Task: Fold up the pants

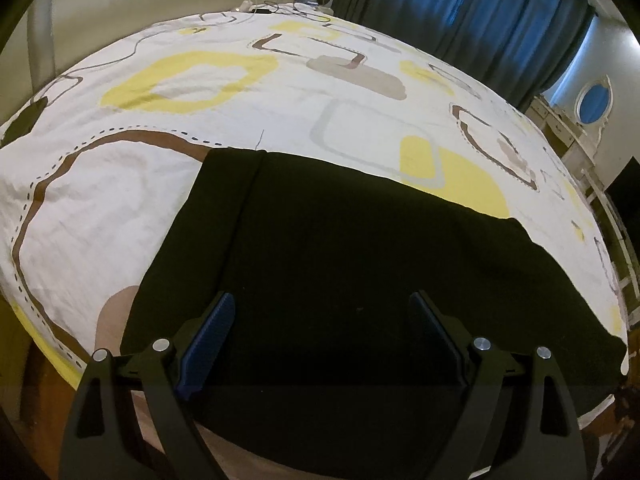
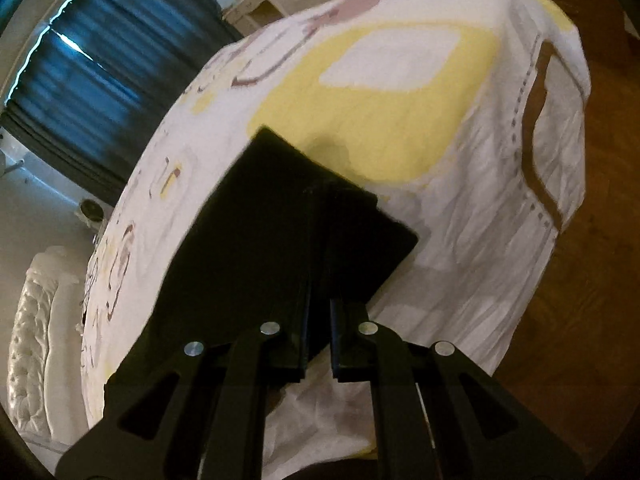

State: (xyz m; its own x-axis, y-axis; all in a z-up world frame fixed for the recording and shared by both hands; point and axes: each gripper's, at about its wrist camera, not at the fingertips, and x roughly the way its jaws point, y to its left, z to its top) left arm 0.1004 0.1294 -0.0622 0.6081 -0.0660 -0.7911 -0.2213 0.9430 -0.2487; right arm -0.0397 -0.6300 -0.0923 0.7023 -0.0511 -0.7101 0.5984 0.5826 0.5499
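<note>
The black pants point(image 1: 340, 248) lie flat on the patterned bedspread point(image 1: 192, 80), folded lengthwise, with one end at the far left. My left gripper point(image 1: 320, 308) hovers over the near part of the pants, jaws wide open and empty, blue pads point(image 1: 208, 336) showing. In the right wrist view the pants point(image 2: 256, 232) run away from me to the upper left. My right gripper point(image 2: 319, 312) is shut on the pants' near end and holds a layered corner point(image 2: 372, 248) lifted above the bed.
The bed's padded white headboard point(image 2: 32, 320) shows at left in the right wrist view. Dark blue curtains point(image 1: 460, 12) hang behind the bed. A white dresser with an oval mirror point(image 1: 592, 100) stands at right. Wooden floor point(image 2: 580, 280) lies past the bed's edge.
</note>
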